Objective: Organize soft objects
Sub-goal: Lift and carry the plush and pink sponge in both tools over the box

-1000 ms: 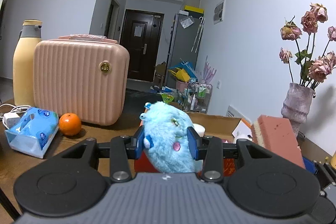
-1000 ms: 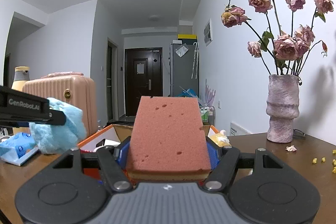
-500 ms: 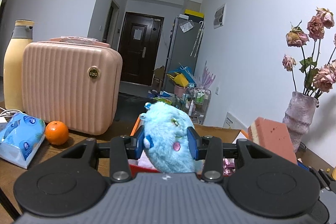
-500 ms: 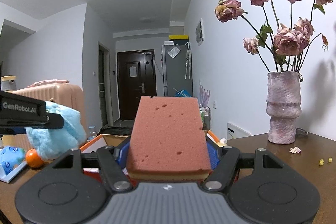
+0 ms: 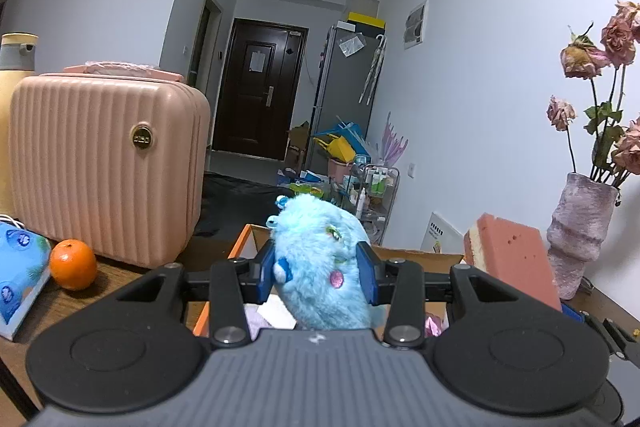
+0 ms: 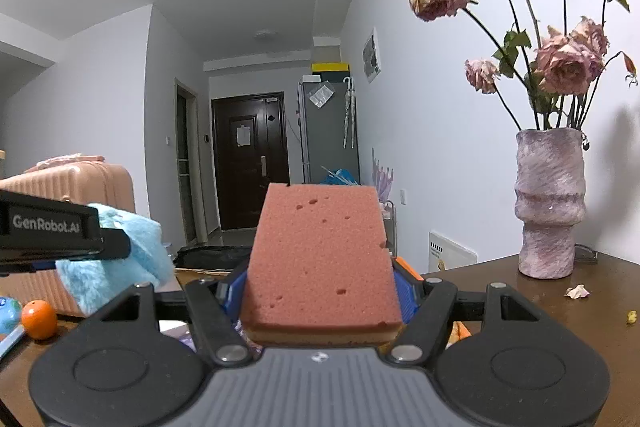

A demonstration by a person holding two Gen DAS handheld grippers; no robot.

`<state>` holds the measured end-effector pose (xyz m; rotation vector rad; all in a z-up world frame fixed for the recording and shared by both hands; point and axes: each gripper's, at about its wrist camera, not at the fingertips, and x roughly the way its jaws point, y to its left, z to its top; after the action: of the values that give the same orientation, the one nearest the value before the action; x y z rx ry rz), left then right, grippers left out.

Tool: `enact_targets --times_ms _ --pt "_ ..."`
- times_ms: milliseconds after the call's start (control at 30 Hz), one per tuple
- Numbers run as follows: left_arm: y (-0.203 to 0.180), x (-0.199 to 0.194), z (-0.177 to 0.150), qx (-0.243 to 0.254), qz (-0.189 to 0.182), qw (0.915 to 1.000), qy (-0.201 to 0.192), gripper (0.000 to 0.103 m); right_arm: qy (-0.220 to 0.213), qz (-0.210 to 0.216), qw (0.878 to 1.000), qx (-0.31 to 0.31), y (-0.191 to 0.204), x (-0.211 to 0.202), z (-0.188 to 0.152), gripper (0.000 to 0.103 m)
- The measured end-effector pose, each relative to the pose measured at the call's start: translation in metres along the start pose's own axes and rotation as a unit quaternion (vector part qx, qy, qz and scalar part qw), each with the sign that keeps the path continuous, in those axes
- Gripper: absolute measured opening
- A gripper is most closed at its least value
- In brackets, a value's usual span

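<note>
Both fisheye cameras sit just behind their own fingers, low above the tabletop (image 5: 120,279), facing down the hallway toward the dark door (image 5: 256,91). The left wrist view looks past a blue plush toy (image 5: 320,267) held close to the lens; the right wrist view past a pink sponge (image 6: 320,259). Both views share the pink suitcase (image 5: 104,163), the orange (image 6: 38,319), the vase of dried roses (image 6: 550,203), and each other's load.

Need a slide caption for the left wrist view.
Left gripper holds blue plush toy above an orange cardboard box.
</note>
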<state>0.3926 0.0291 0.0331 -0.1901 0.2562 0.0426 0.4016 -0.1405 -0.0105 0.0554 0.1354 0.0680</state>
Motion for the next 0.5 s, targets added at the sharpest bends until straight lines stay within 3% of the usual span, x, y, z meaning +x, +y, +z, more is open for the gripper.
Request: enact_targets --times_ms 500 --pt "-0.010 0.049 0.000 0.015 0.011 0.9998 0.007 0.042 0.013 -0.014 1.000 -0.008 -0.001 0.049 -0.001 0.068"
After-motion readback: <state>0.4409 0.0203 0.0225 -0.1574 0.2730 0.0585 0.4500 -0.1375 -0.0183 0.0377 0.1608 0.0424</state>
